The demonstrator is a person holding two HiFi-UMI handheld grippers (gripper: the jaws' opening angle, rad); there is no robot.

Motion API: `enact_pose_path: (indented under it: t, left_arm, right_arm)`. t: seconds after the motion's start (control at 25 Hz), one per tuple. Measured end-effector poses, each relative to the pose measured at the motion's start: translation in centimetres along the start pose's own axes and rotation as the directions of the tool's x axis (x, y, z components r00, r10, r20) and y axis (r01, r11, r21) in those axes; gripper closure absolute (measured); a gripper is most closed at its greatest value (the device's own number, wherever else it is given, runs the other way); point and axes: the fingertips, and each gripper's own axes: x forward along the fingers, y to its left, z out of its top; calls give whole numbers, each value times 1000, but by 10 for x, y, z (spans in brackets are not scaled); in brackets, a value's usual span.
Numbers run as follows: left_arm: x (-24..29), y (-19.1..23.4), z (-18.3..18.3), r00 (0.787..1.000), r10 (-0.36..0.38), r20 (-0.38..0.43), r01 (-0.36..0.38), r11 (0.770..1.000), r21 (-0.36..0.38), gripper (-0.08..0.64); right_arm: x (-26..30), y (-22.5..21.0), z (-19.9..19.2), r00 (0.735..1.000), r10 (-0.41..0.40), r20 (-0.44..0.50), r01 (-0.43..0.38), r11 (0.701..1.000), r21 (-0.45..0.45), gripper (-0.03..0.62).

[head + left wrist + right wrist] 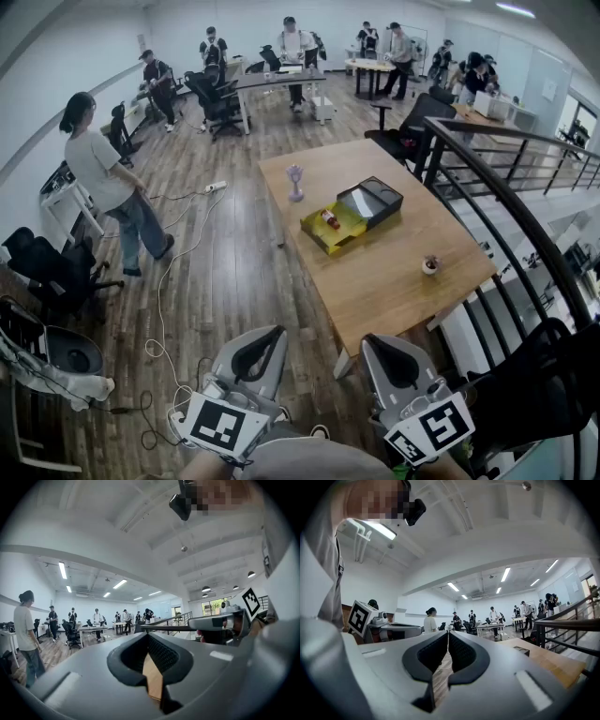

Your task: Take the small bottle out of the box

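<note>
Left gripper and right gripper hover empty, jaws together, short of the table; bottle lies in the open box.

Steep overhead, level gripper views, table shared

A wooden table bears a purple stand and a little pot (well apart), beside a dark railing.

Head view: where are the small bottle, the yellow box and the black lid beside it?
small bottle (330,219), head view, middle of its body.
yellow box (327,246), head view, its near wall.
black lid (388,197), head view, its right rim.
</note>
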Motion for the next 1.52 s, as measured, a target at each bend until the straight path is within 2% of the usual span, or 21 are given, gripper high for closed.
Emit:
enact_pose_path:
  t: [0.36,0.64,0.72,0.8,1.2,1.52]
  left_arm:
    - [2,-5,4,1000,-5,-11,5,1000,5,560]
    - [-6,15,-2,999,46,-13,-46,999,-21,560]
    - [-3,23,-4,998,58,-10,-58,998,-14,560]
    - [3,30,-9,998,59,-19,-59,998,-19,560]
    - [47,77,-17,999,28,-32,-30,998,-57,560]
    - [106,167,-17,999,17,-39,-20,998,-60,560]
  right_arm:
    - [-2,-6,-3,1000,3,-10,-3,1000,23,577]
    - [10,-1,-7,1000,9,1,-9,999,37,566]
    - [19,-7,-7,1000,-6,-6,6,1000,16,406]
    - [29,-13,-11,1000,-12,-21,12,1000,0,373]
    - [91,-36,-28,995,-38,-93,39,999,5,373]
    - [188,-73,-47,973,-93,-210,92,996,-13,373]
